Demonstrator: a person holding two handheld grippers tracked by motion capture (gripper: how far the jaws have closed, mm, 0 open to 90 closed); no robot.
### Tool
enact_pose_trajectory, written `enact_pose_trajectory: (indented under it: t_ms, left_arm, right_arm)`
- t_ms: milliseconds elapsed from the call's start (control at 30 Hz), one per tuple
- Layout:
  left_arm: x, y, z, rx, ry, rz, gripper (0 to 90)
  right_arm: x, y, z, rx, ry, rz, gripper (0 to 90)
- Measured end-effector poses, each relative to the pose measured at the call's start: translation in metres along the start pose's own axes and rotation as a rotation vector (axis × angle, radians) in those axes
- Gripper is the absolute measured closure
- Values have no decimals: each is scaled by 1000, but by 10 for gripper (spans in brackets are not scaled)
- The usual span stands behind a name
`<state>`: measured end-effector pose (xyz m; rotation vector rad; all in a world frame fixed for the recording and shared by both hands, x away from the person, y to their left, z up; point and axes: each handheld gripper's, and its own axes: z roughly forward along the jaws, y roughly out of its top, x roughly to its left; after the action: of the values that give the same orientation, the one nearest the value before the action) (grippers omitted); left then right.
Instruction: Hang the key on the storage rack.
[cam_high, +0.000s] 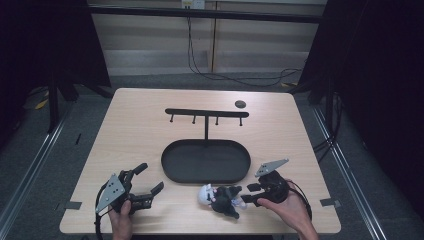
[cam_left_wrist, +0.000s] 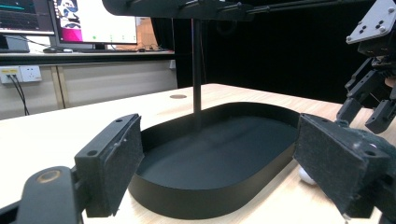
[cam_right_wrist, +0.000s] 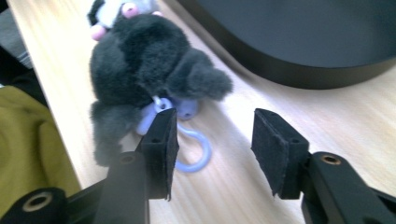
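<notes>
Before right tongs (cam_right_wrist: 212, 140): plush keychain (cam_right_wrist: 149, 65).

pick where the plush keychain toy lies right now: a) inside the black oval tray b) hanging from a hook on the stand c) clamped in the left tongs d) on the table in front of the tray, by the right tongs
d: the plush toy lies on the table just in front of the tray, with the open right tongs at its lilac clip.
</notes>
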<state>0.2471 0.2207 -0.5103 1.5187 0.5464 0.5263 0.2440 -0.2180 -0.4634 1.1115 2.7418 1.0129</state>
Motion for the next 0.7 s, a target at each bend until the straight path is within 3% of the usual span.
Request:
enact_pose_trajectory:
  t_ms: [133,333,533,567,700]
  left_arm:
    - [0,0,0,1,1,2,155]
    - [0,0,0,2,0,4,155]
    - [0,0,0,0,1,1,155]
    - [0,0,0,4,2,0,155]
    - [0,0,0,2,0,5,155]
  right_arm:
    - [2,4,5,66,44,-13,586]
    - [3,11,7,122,61,-28,606]
    - [1,17,14,155,88,-50,556]
    - [3,20,17,183,97,-57,529]
    - [4,24,23,213,92,-68,492]
